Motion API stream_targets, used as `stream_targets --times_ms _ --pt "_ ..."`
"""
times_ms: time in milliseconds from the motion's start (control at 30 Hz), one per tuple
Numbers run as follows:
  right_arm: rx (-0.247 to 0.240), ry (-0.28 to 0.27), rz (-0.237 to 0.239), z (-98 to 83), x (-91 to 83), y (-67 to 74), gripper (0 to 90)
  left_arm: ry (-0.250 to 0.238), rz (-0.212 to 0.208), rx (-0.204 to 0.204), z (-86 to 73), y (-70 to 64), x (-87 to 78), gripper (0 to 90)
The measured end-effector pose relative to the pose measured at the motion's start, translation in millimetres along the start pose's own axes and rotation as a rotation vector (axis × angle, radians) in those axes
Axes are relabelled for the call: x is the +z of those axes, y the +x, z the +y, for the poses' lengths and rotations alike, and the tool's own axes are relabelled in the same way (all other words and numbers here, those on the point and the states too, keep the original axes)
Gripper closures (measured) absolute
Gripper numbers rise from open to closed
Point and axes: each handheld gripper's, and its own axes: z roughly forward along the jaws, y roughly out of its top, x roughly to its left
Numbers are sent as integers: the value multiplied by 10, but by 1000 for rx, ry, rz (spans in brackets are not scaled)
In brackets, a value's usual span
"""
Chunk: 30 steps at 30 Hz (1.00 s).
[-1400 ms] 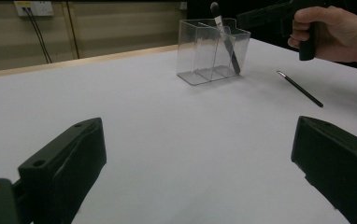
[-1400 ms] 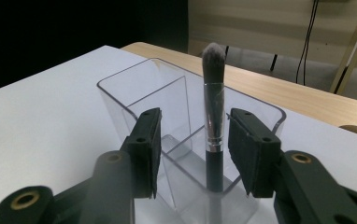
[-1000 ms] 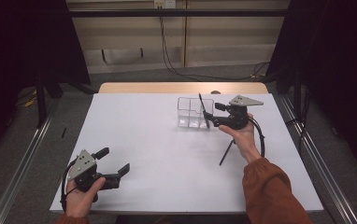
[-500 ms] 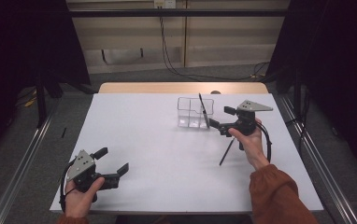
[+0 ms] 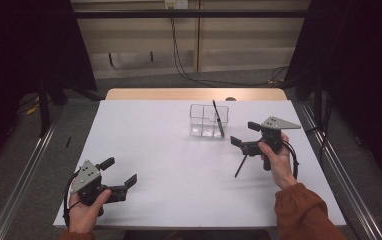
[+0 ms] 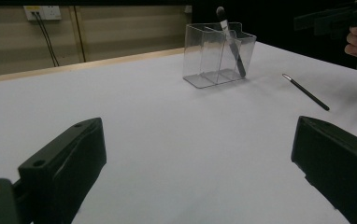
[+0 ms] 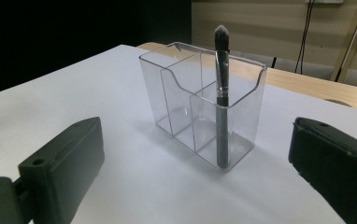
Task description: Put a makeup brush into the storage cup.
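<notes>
- A black-handled makeup brush with a soft dark tip (image 7: 221,93) stands in the clear plastic three-compartment organiser (image 7: 176,88) on the far right part of the white counter (image 5: 179,165).
- In the right gripper view the brush sits in the end compartment, its long axis nearly upright, bristles up and handle foot on the floor of the box; in the high view (image 5: 218,118) it leans slightly.
- A thin black stick-like brush (image 5: 241,165) lies flat on the counter, near and to the right of the organiser, its long axis running diagonally from near-left to far-right.
- The right gripper (image 5: 244,140) hovers just right of the organiser, jaws wide and just opened, nothing between them.
- The left gripper (image 5: 121,175) rests at the near left, well apart, jaws wide and empty.
</notes>
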Motion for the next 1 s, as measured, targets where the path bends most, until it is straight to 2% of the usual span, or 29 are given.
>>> stream_targets --times_ms 100,267,533,633,1000 --pt "-5 -2 -4 -41 -55 32 29 -5 -1 -13 -5 1 6 32" --pt "11 -12 -11 -69 -165 64 34 -1 2 -3 -2 -2 2 32" --pt "-4 -27 -16 -147 -361 168 31 -2 9 -2 -6 9 -14 32" --pt "-20 -23 -34 -222 -435 205 33 -4 13 -8 -15 14 -23 32" --pt "-9 -23 -65 -369 -698 236 36 -4 21 -16 -22 20 -51 32"
